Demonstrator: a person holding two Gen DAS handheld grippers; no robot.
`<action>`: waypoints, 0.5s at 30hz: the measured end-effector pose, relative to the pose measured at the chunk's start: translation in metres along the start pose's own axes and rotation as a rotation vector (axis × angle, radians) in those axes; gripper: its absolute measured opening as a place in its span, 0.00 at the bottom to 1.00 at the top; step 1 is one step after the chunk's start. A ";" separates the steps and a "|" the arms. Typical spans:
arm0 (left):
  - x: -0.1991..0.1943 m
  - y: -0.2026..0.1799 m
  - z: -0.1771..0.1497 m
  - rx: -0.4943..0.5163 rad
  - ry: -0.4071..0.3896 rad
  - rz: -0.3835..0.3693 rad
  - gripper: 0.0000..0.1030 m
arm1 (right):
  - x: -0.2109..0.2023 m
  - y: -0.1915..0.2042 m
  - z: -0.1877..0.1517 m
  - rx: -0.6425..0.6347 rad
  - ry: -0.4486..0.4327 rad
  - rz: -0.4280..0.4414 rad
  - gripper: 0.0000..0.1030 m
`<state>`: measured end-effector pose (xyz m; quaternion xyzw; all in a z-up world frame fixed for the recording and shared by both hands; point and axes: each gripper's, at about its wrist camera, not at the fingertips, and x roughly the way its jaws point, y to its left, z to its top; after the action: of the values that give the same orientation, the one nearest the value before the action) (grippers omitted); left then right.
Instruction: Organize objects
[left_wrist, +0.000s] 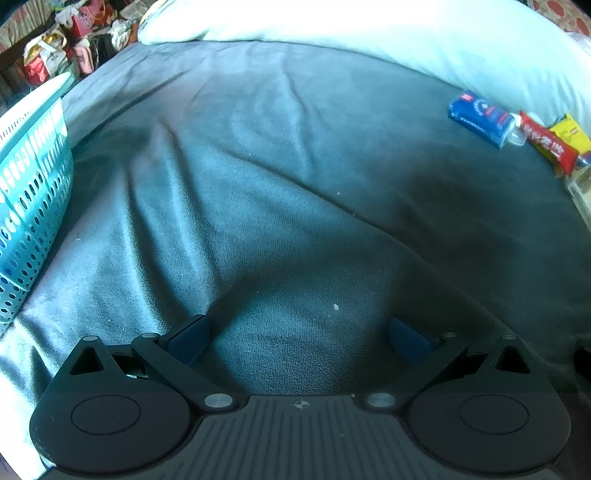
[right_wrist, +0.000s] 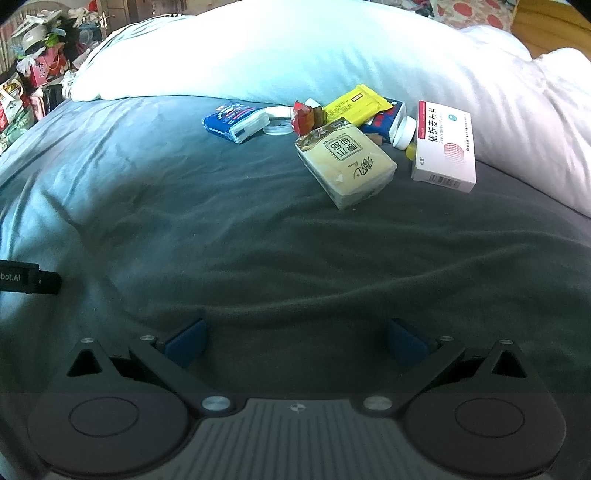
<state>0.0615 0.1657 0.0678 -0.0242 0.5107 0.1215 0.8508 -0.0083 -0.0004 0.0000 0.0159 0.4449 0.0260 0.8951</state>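
Note:
A pile of small items lies on the grey bedsheet (right_wrist: 221, 229) near the white pillow (right_wrist: 280, 51): a cream tissue pack (right_wrist: 347, 164), a blue tissue pack (right_wrist: 236, 122), a yellow wrapper (right_wrist: 356, 105), a pink-and-white medicine box (right_wrist: 443, 147), a blue bottle with a white cap (right_wrist: 399, 127) and a red packet (right_wrist: 304, 118). My right gripper (right_wrist: 297, 341) is open, well short of the pile, nothing between its fingers. My left gripper (left_wrist: 299, 339) is open over bare sheet. A teal perforated basket (left_wrist: 31, 184) stands at its left. The blue pack (left_wrist: 480, 116) and a red wrapper (left_wrist: 548, 144) lie far right.
Bags and clutter (left_wrist: 74, 40) crowd the floor beyond the bed's far left corner. The other gripper's black body (right_wrist: 29, 282) pokes in at the left edge of the right wrist view. The sheet is wrinkled between the grippers and the pile.

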 end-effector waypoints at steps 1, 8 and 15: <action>0.000 0.000 0.000 0.000 -0.003 0.000 1.00 | 0.000 0.000 0.000 0.001 0.000 0.000 1.00; -0.001 0.001 -0.001 -0.002 -0.007 0.001 1.00 | -0.002 0.001 -0.002 0.005 -0.004 -0.003 1.00; -0.002 0.001 -0.002 -0.004 -0.004 0.001 1.00 | -0.001 0.001 -0.002 0.003 -0.003 -0.002 1.00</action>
<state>0.0584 0.1658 0.0690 -0.0253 0.5088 0.1227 0.8517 -0.0106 0.0007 0.0002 0.0169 0.4435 0.0245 0.8958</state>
